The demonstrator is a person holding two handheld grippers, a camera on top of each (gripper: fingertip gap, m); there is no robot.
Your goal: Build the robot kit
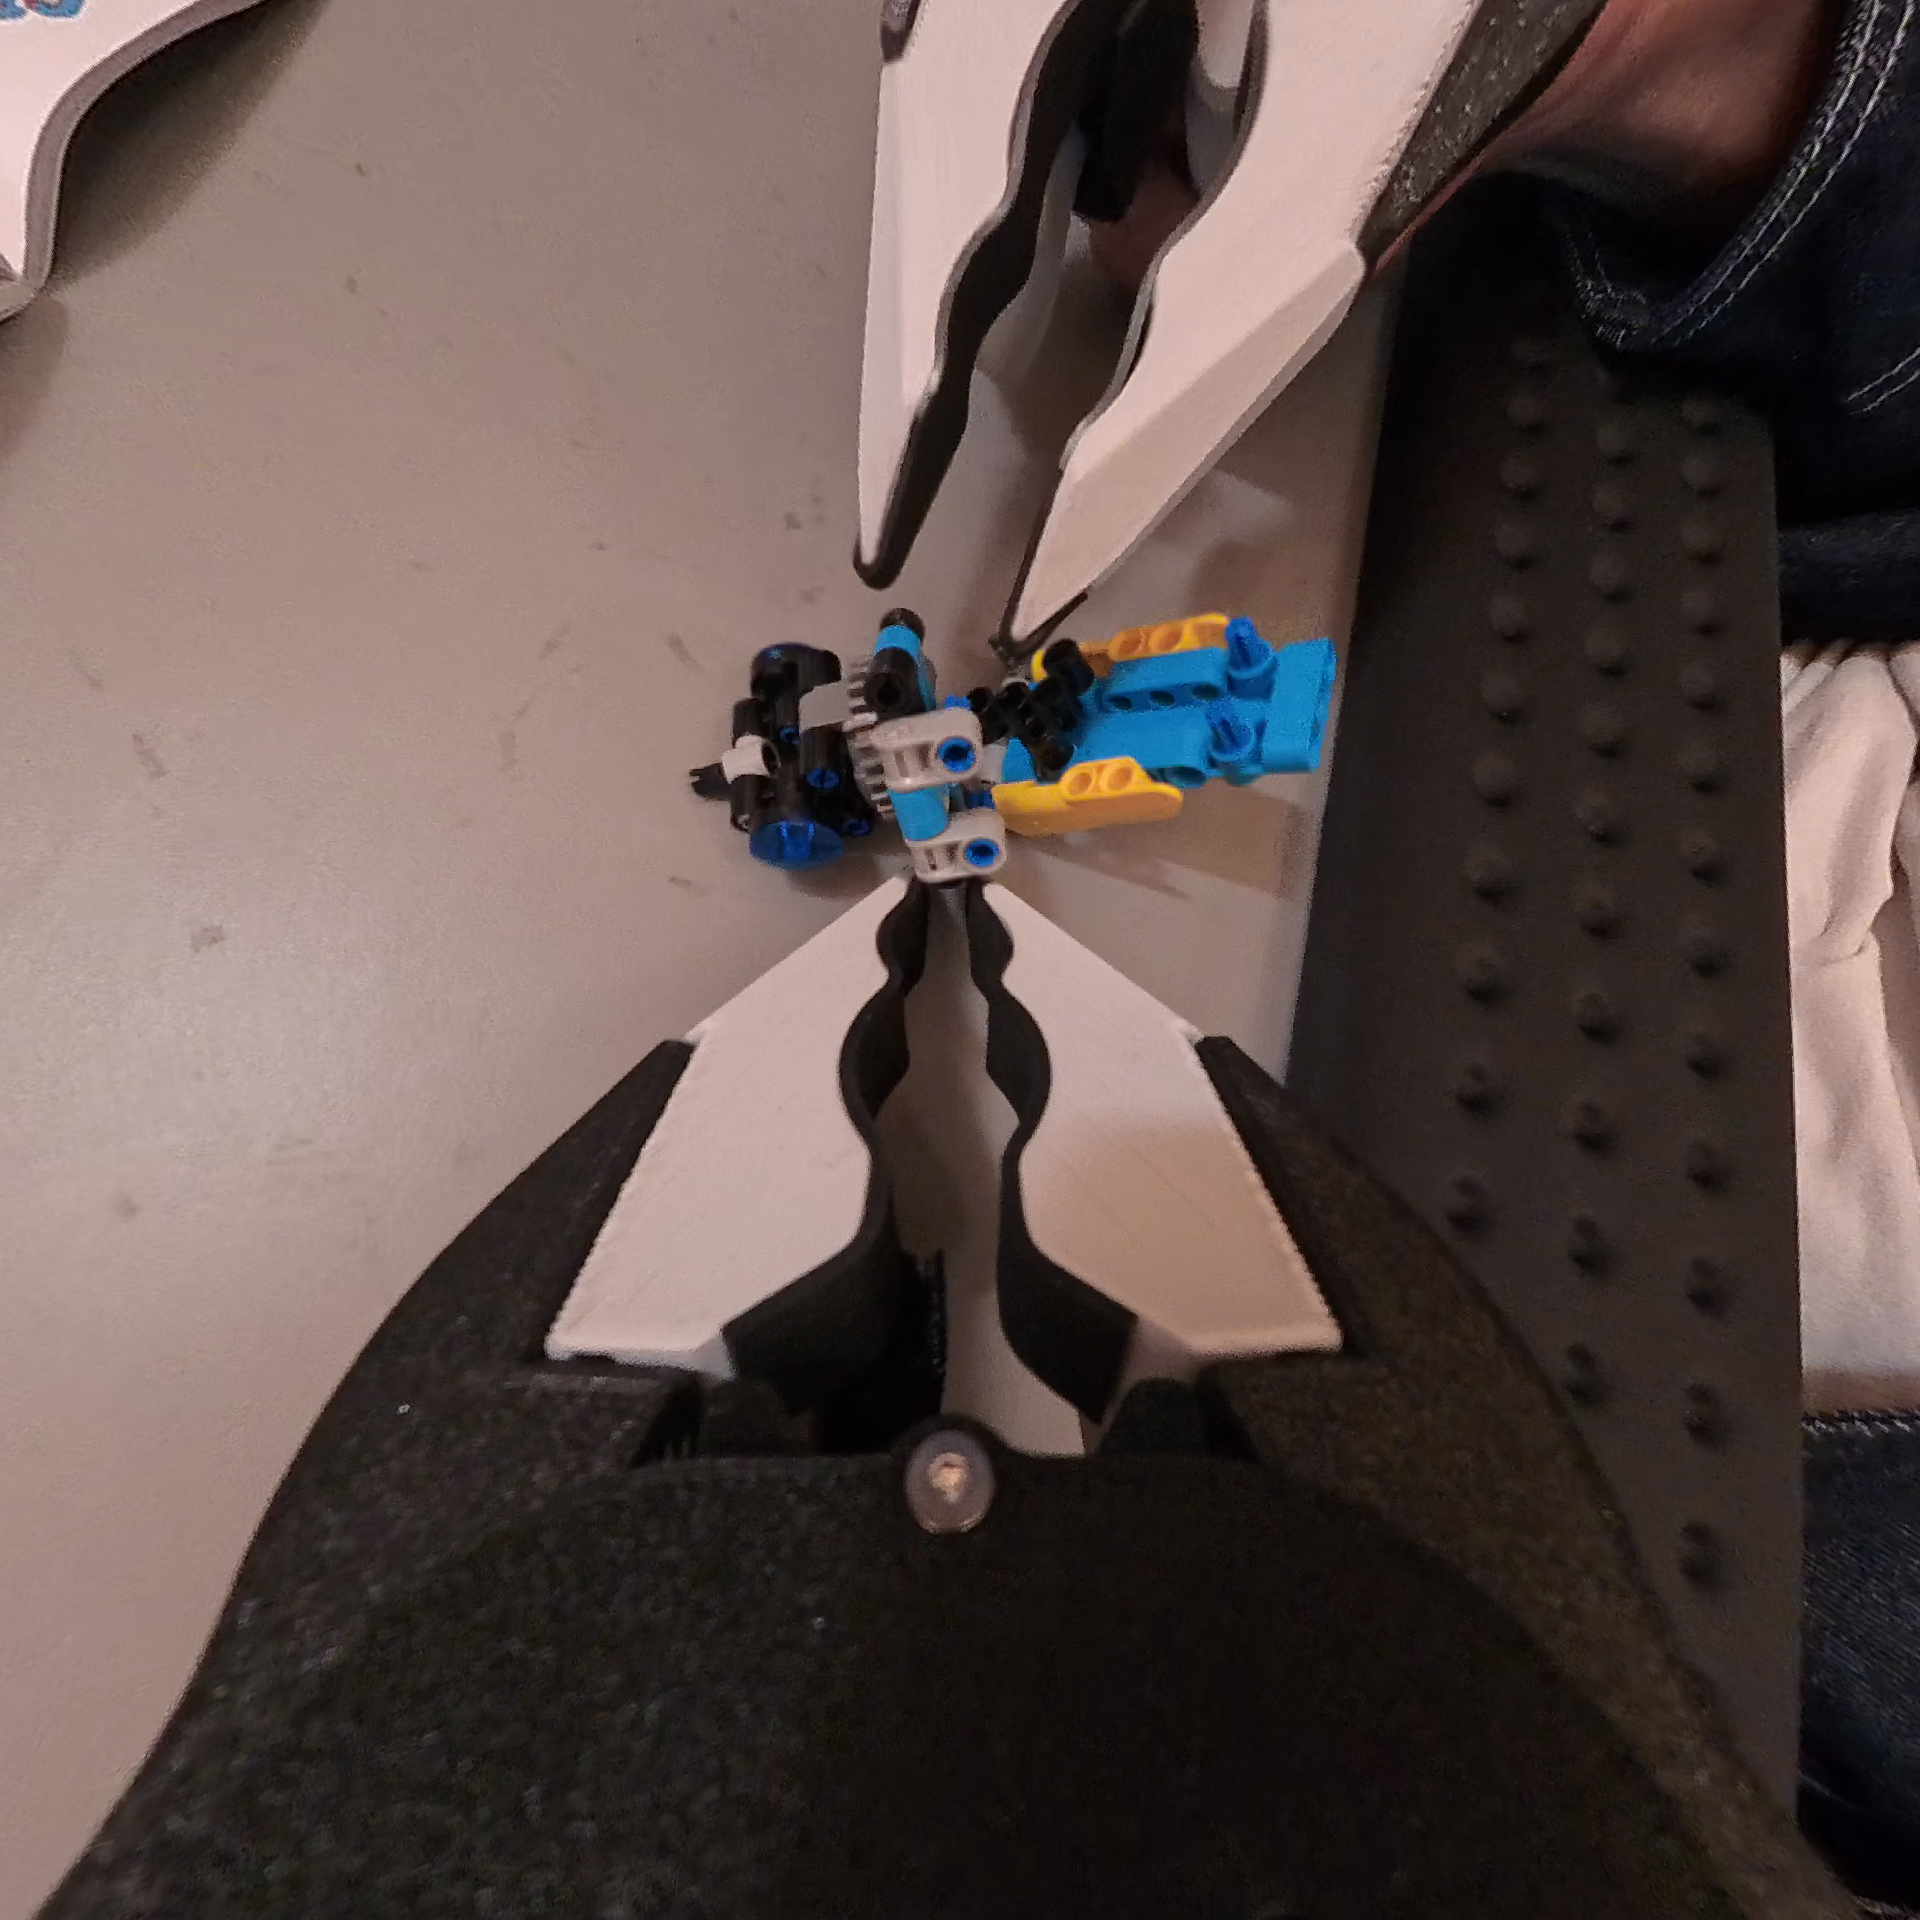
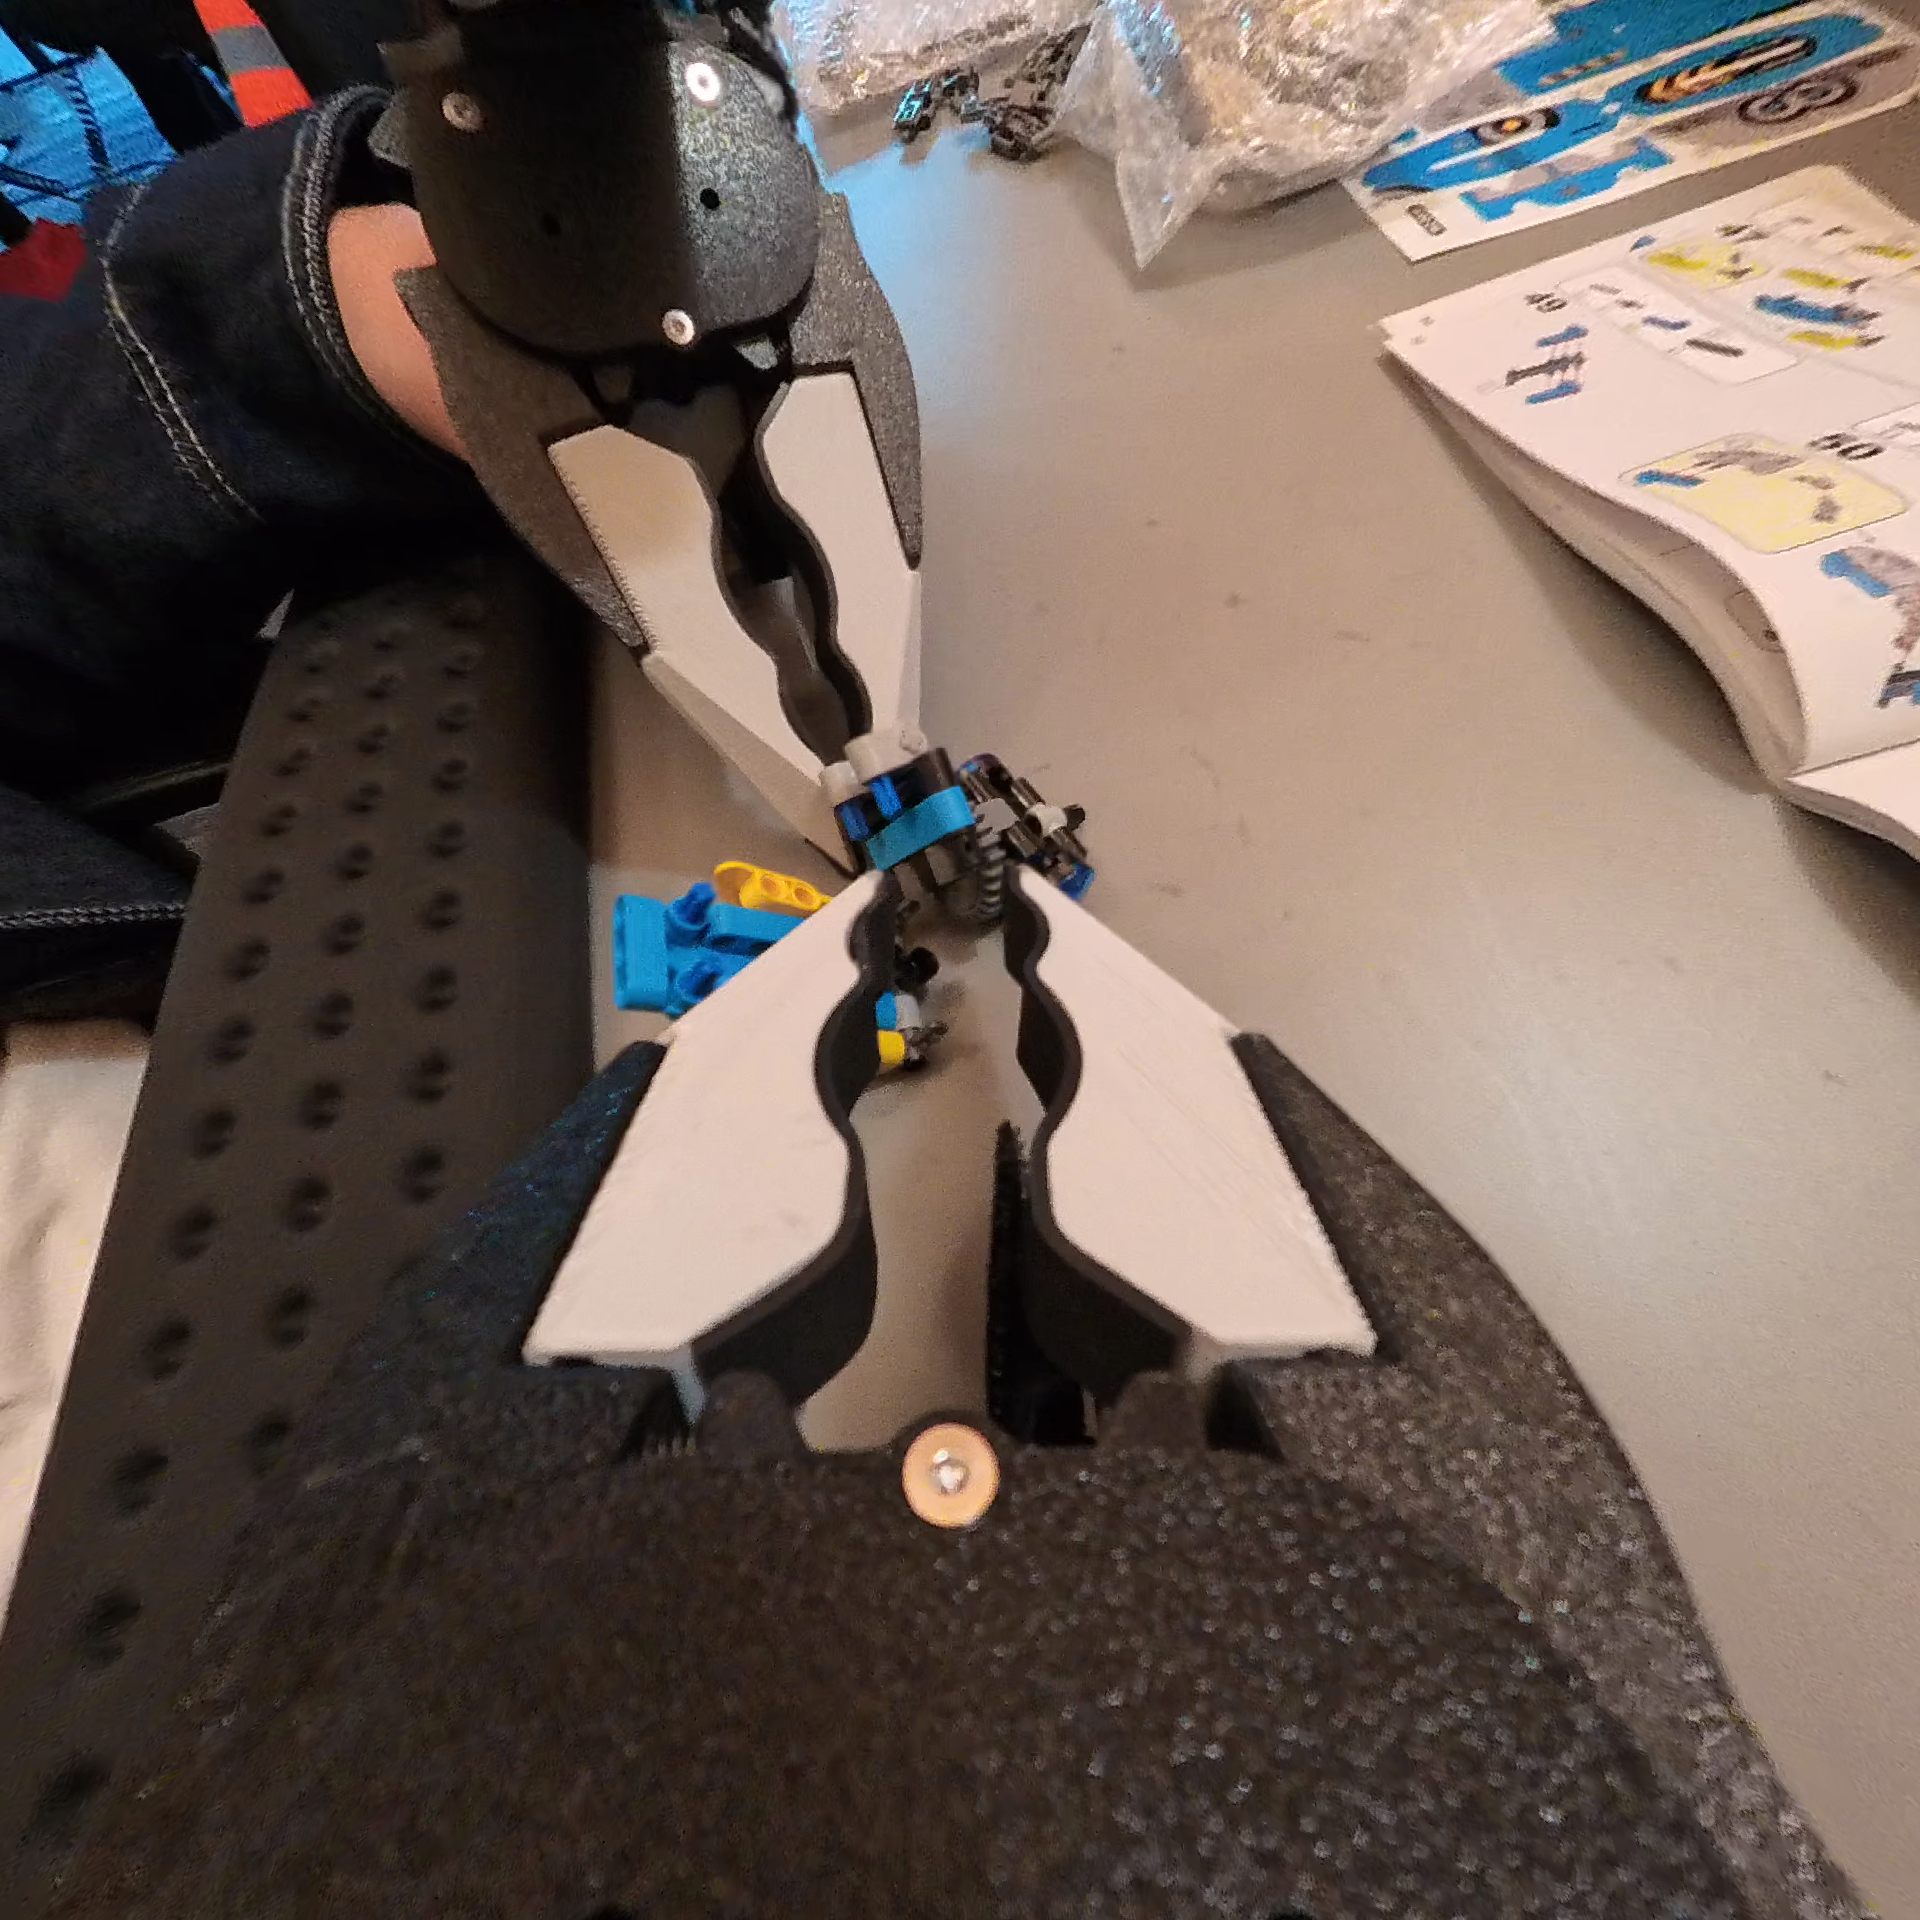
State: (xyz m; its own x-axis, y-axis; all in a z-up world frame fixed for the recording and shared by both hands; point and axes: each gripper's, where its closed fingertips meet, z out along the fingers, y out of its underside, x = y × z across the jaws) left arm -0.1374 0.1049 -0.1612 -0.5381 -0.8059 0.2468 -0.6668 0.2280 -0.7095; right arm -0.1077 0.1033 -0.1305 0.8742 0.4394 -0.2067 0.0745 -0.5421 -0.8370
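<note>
Left tongs [image 1: 940,894] clenched on grey connector at 6 o'clock edge of brick assembly [image 1: 997,732], mid-table [image 1: 364,623]. Right tongs [image 2: 940,894] parted, straddling its gear end without gripping. Risk: thin pinch could let assembly twist or split; yellow-blue section looks loosely joined.

blue-yellow-black brick model [image 1: 997,743], grey table [image 1: 416,727]

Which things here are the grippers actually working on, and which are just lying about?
In hand: brick assembly, left gripper shut on its grey connector, right gripper open astride its gear.
Lying about: blue-yellow piece, open booklet, plastic bags, picture sheet, black studded mat.
</note>
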